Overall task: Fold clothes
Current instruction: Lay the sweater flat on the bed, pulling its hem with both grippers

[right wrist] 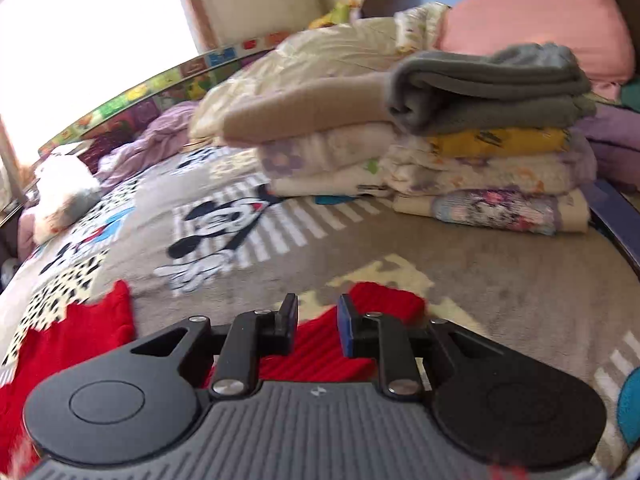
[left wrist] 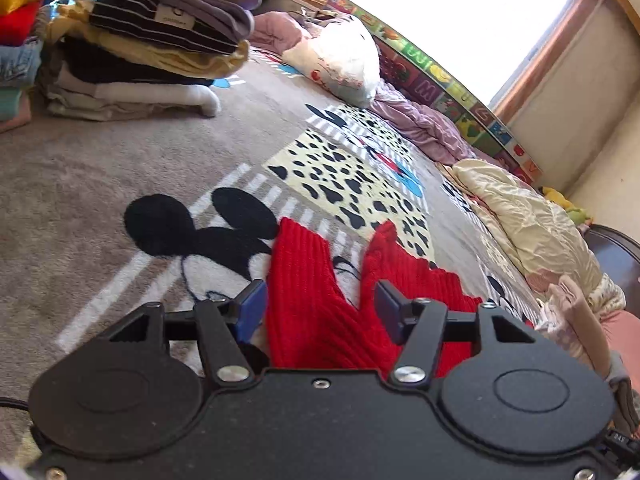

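Observation:
A red ribbed knit garment (left wrist: 308, 280) lies spread on the cartoon-mouse blanket (left wrist: 80, 184), two of its parts pointing away from me. In the left wrist view my left gripper (left wrist: 320, 308) hovers just over it. The jaws stand wide apart, the blue pads (left wrist: 252, 312) touch nothing, and the red knit shows through the gap. In the right wrist view the same red garment (right wrist: 80, 332) lies at lower left, with another part of it past the fingers. My right gripper (right wrist: 318, 324) hangs above it, jaws a narrow gap apart with nothing pinched.
A tall stack of folded clothes (left wrist: 160, 40) stands at the far left of the bed. Another folded stack (right wrist: 480, 152), topped by grey fabric, sits at the right beside a pink pillow (right wrist: 540, 12). A cream quilt (left wrist: 520, 216) and lilac bedding (left wrist: 420, 120) line the window side.

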Motion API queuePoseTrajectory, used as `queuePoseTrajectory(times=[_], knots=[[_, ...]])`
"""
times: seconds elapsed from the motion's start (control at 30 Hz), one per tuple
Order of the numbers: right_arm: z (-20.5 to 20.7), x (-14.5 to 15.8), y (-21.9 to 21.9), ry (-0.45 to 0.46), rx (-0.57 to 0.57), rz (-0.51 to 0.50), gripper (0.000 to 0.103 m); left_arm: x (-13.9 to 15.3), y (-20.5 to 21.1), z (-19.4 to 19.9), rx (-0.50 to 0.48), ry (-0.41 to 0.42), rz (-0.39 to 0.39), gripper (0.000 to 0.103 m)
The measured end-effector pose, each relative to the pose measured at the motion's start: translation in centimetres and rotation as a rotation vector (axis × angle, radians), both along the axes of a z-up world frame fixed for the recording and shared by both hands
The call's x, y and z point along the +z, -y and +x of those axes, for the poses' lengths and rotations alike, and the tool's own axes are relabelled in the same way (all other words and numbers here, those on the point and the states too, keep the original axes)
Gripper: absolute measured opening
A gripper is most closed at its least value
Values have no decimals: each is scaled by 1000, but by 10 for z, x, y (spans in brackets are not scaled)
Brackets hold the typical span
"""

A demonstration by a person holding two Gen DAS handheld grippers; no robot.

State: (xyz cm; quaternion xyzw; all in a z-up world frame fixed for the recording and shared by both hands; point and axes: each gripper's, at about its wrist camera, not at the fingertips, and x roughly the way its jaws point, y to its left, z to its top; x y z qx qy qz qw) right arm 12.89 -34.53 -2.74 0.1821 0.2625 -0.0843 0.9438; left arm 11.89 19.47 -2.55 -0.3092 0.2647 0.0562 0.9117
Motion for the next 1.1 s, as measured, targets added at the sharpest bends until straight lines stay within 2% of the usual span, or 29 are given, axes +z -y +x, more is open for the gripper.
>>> queuePoseTrajectory(times=[0.07, 0.2, 0.33, 0.4, 0.47, 0.5, 0.53, 0.57, 0.6, 0.67, 0.73, 0.83, 0.93, 1.03, 1.07, 1.1], knots=[[-2, 4, -33, 3, 157, -12, 24, -6, -11, 0, 35, -22, -16, 59], [-4, 0, -110, -32, 490, 14, 25, -21, -20, 10, 13, -35, -71, 59], [-13, -13, -168, -59, 695, -25, 25, -38, -20, 32, -19, -64, -81, 57], [-19, -20, -190, -90, 754, -60, 25, -46, -19, 42, -19, -80, -65, 51], [-21, -34, -197, -146, 774, -73, 25, -50, -16, 48, -19, -68, -39, 48], [-25, -35, -195, -138, 762, -46, 25, -50, -13, 50, -27, -65, -21, 48], [-28, -37, -193, -129, 749, -20, 26, -50, -10, 52, -39, -63, -1, 43], [-31, -38, -191, -124, 737, 7, 26, -51, -6, 54, -58, -67, 21, 22], [-31, -38, -188, -128, 726, 33, 26, -52, -3, 55, -73, -75, 34, 12], [-30, -40, -187, -135, 709, 65, 26, -46, -3, 49, -44, -58, 45, 6], [-31, -41, -189, -136, 702, 62, 26, -39, -5, 40, -7, -33, 57, 5], [-33, -44, -192, -137, 690, 55, 26, -13, -21, 12, 90, 44, 69, 5], [-37, -45, -190, -136, 682, 60, 26, -10, -43, -16, 197, -26, 40, 5], [-39, -46, -186, -135, 676, 74, 26, -28, -61, -24, 276, -161, -38, 9], [-40, -46, -185, -139, 669, 84, 27, -32, -65, -23, 288, -191, -59, 21], [-40, -44, -185, -146, 664, 84, 27, -33, -67, -24, 295, -197, -83, 28]])
